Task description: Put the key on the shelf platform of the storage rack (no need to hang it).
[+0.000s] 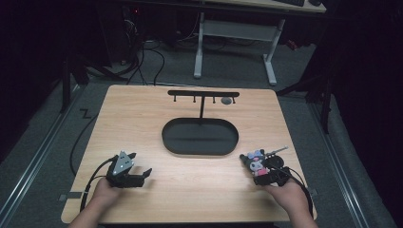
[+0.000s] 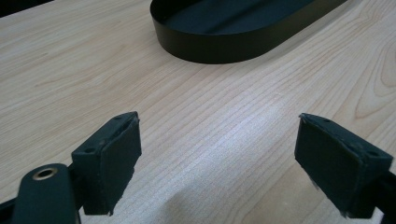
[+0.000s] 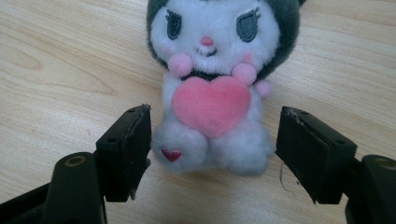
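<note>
Straddling the plush toy (image 3: pixel 212 88) on the table's near right corner, the right gripper (image 3: pixel 212 149) has wide-open jaws around its lower body and should next close; the left gripper (image 2: pixel 217 158) waits open, holding nothing.

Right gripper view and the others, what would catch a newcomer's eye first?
The plush toy, white with a dark hood and hugging a pink heart, lies on the wooden table between the open jaws of the right gripper. Behind it, mid-table, sits a black oval tray with a hook stand rising from its far side. The left gripper is open over bare wood.
</note>
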